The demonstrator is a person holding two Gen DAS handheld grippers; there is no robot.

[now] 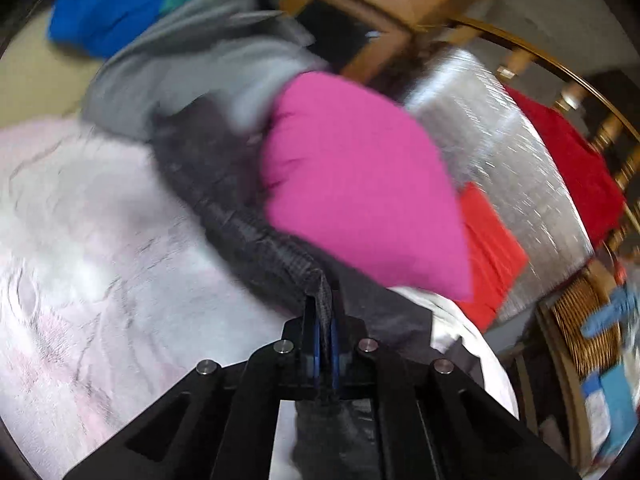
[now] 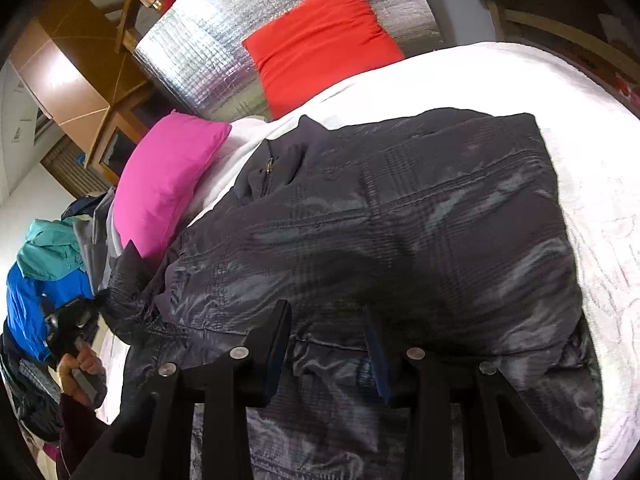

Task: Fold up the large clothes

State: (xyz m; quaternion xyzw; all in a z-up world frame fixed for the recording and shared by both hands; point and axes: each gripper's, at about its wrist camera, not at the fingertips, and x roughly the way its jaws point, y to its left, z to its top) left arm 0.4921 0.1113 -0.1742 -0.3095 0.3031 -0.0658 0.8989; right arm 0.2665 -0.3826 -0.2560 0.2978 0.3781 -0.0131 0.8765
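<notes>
Left gripper (image 1: 325, 312) jaws pinched together, right gripper (image 2: 326, 332) jaws spread wide apart, pointing forward

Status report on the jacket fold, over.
Left gripper shut on dark jacket edge. Right gripper open over jacket. Pink pillow touching its sleeve side.

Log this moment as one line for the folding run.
left gripper: shut on dark jacket edge | right gripper: open above jacket | jacket spread on white bedspread | fold underway

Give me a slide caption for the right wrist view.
Open right gripper poised over a dark jacket spread on a white bedspread, pink pillow beside it.
</notes>
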